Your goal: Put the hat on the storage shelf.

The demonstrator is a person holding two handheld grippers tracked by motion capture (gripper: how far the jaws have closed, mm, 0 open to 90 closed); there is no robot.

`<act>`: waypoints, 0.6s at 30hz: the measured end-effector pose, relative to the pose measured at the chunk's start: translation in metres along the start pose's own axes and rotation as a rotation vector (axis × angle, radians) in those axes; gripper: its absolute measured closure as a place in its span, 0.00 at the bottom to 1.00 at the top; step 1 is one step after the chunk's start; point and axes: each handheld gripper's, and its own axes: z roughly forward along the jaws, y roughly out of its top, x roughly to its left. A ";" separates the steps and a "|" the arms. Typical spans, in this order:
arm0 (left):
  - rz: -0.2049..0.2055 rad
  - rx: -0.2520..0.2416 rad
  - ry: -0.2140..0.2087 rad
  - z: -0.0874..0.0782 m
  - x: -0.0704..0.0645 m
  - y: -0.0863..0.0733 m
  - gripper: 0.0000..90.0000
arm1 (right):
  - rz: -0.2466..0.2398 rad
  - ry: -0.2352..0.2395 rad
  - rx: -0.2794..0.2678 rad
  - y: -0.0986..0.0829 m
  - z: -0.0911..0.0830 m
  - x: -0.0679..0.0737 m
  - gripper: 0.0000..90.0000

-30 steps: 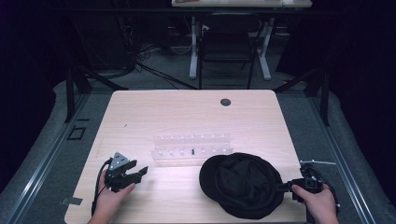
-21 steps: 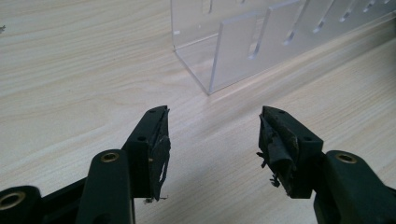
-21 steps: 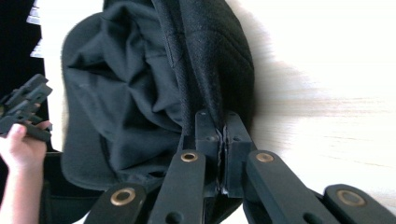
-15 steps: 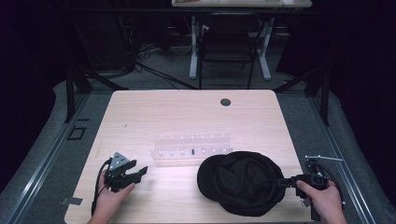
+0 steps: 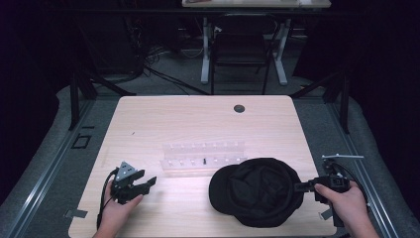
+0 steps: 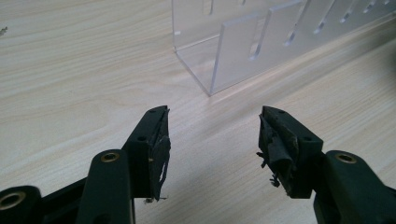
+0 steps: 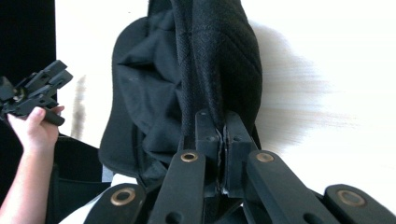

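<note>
Pinching the cap (image 5: 255, 191) at its right rim, my right gripper (image 5: 303, 186) holds soft, light, floppy cloth; left gripper (image 5: 143, 183) rests wide apart, near the clear rack (image 5: 203, 157)

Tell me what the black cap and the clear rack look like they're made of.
Black cap: woven fabric, matte, going by its twill ribbing and soft folds. Clear rack: likely acrylic, glossy and see-through, with sharp cut edges and slots.

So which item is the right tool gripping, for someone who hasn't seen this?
On the pale wooden table, look to the near right corner. The floppy black fabric cap lies there, dark and soft beside the clear acrylic rack, its edge pinched by the right tool.
</note>
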 end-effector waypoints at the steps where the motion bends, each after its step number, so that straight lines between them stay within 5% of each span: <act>1: 0.000 0.000 0.000 0.000 0.000 0.000 0.49 | 0.001 0.032 -0.010 0.001 0.000 0.002 0.97; 12: -0.002 -0.001 0.002 0.000 0.000 0.000 0.49 | -0.032 0.024 0.004 0.010 -0.014 0.028 0.97; 16: 0.000 0.000 0.001 0.000 0.000 0.000 0.49 | -0.035 0.065 0.006 0.012 -0.015 0.035 0.97; 17: 0.000 -0.001 0.001 0.000 0.000 0.000 0.49 | -0.004 0.076 -0.025 0.011 -0.013 0.039 0.97; 18: -0.001 -0.001 0.001 -0.001 0.000 0.000 0.49 | -0.041 0.080 0.016 0.014 -0.017 0.042 0.97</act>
